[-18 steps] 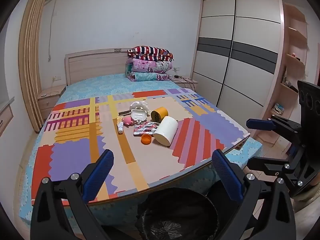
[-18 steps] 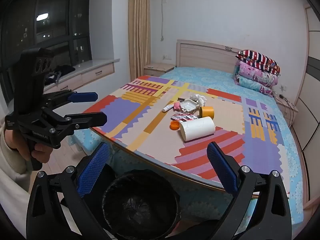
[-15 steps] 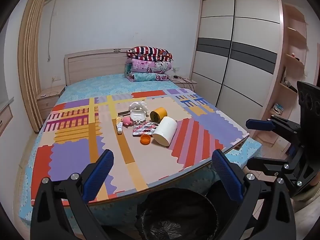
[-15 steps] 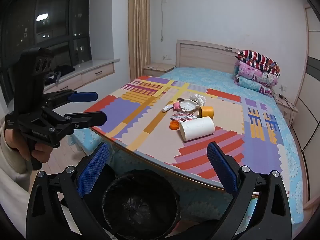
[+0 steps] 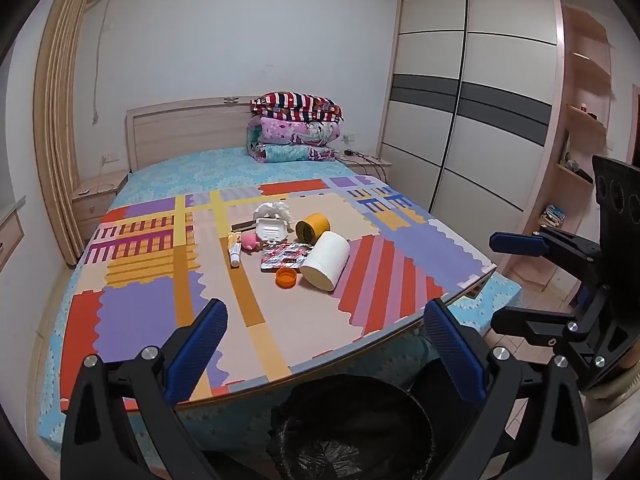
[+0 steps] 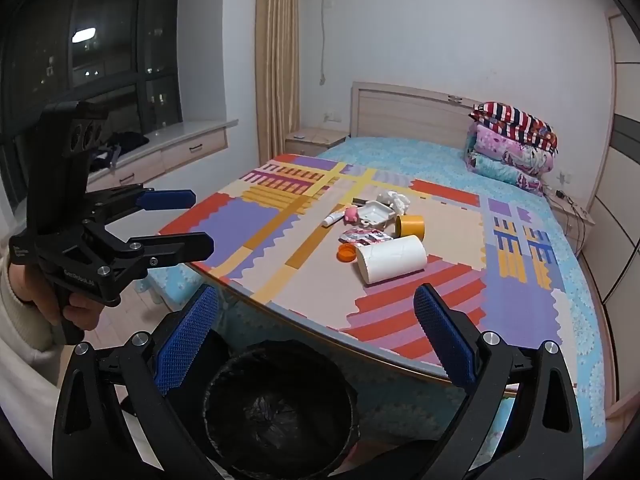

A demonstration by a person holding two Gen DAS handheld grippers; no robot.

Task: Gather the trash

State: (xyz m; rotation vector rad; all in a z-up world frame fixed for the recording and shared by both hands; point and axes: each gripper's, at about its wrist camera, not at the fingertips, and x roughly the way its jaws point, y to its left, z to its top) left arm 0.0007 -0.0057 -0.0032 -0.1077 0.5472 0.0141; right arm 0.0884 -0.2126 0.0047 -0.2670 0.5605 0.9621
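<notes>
Trash lies in a cluster on the colourful foam mat [image 5: 152, 320] on the bed: a white paper roll [image 5: 326, 260] [image 6: 392, 259], an orange cap [image 5: 286, 278] [image 6: 346, 253], a red wrapper [image 5: 285, 257], a yellow tape roll [image 5: 312, 227] [image 6: 410, 227], a white tray [image 5: 271, 230], crumpled tissue [image 5: 274, 210], a pink toy [image 5: 250, 242] and a white tube [image 5: 234, 250]. A black-lined bin [image 5: 352, 432] [image 6: 280, 404] stands below the mat's near edge. My left gripper [image 5: 324, 344] and right gripper [image 6: 316, 332] are both open and empty, above the bin.
Folded quilts [image 5: 296, 128] are stacked at the headboard. A sliding wardrobe [image 5: 472, 120] stands right of the bed, nightstands at both sides. A window bench [image 6: 168, 148] runs along the left wall in the right wrist view.
</notes>
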